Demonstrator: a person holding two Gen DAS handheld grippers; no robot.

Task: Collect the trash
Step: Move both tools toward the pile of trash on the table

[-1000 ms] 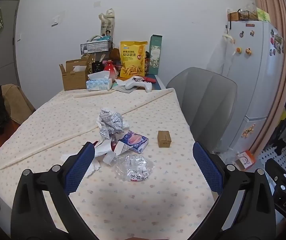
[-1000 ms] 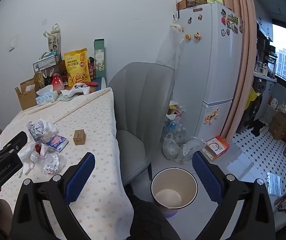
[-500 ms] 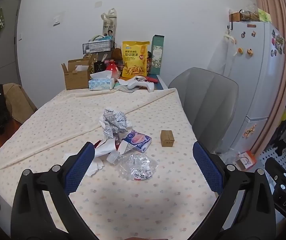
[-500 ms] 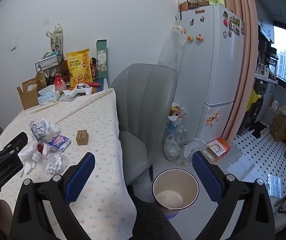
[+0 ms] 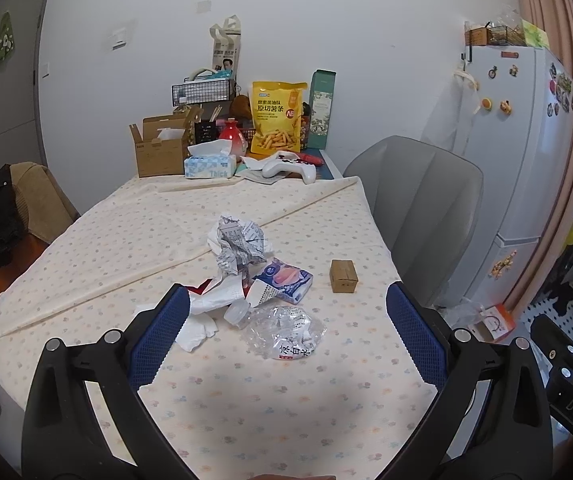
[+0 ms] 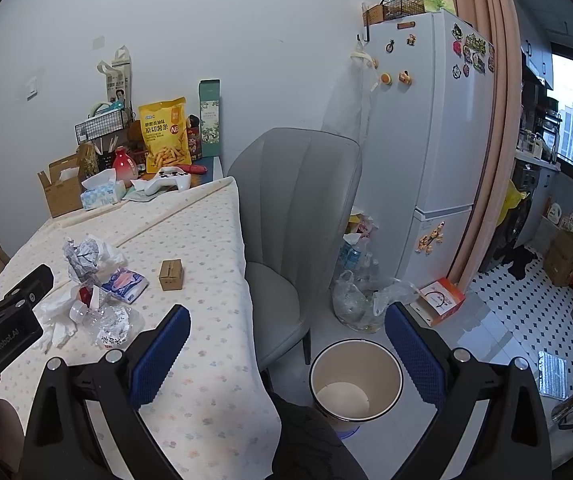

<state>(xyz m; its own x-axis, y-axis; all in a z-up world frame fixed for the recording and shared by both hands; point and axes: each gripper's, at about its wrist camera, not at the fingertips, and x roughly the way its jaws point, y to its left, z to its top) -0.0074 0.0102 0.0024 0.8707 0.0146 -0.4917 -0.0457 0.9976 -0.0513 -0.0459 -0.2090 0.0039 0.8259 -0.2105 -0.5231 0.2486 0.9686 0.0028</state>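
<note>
A pile of trash lies mid-table: crumpled newspaper (image 5: 238,242), a blue tissue packet (image 5: 286,280), a crushed clear plastic bottle (image 5: 284,334), white tissues (image 5: 196,326) and a small cardboard box (image 5: 343,276). My left gripper (image 5: 286,340) hangs open just short of the pile, the bottle between its blue pads. My right gripper (image 6: 286,354) is open over the table's right edge, above the floor. A round white bin (image 6: 355,380) stands on the floor below it, beside the table. The same pile (image 6: 98,292) shows at left in the right wrist view.
A grey chair (image 6: 298,216) stands at the table's right side, a white fridge (image 6: 426,140) behind it. Boxes, a tissue box (image 5: 208,166), a yellow snack bag (image 5: 276,120) and a game controller (image 5: 292,166) crowd the table's far end. Plastic bags (image 6: 360,300) lie on the floor.
My left gripper has drifted slightly forward and to the left, so the trash pile sits a little nearer and more central. The right gripper's view has barely shifted. Both stay open.
</note>
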